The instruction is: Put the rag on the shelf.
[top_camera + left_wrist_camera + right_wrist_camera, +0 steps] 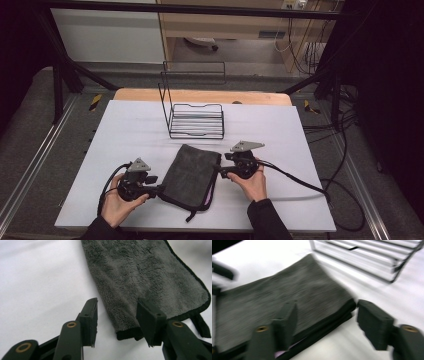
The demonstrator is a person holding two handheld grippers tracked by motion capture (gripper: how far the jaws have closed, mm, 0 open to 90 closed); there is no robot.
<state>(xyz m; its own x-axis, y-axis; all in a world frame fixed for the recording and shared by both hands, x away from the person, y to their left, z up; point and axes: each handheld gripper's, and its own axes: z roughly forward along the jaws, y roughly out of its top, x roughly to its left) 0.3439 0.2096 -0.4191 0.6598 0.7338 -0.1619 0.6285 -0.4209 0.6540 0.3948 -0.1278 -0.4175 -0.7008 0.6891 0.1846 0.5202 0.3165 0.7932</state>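
A folded dark grey towel lies flat on the white table, with a black hem and a loop tag at its near corner. My left gripper sits at the towel's near left corner; in the left gripper view the towel corner lies between the spread jaws, and the pads do not press it. My right gripper rests at the towel's right edge. In the right gripper view its jaws stand apart around the towel corner without squeezing it.
A black wire rack with a tall back frame stands behind the towel at mid table; its bars appear in the right gripper view. Cables trail off the table's right side. White table surface spreads to the left.
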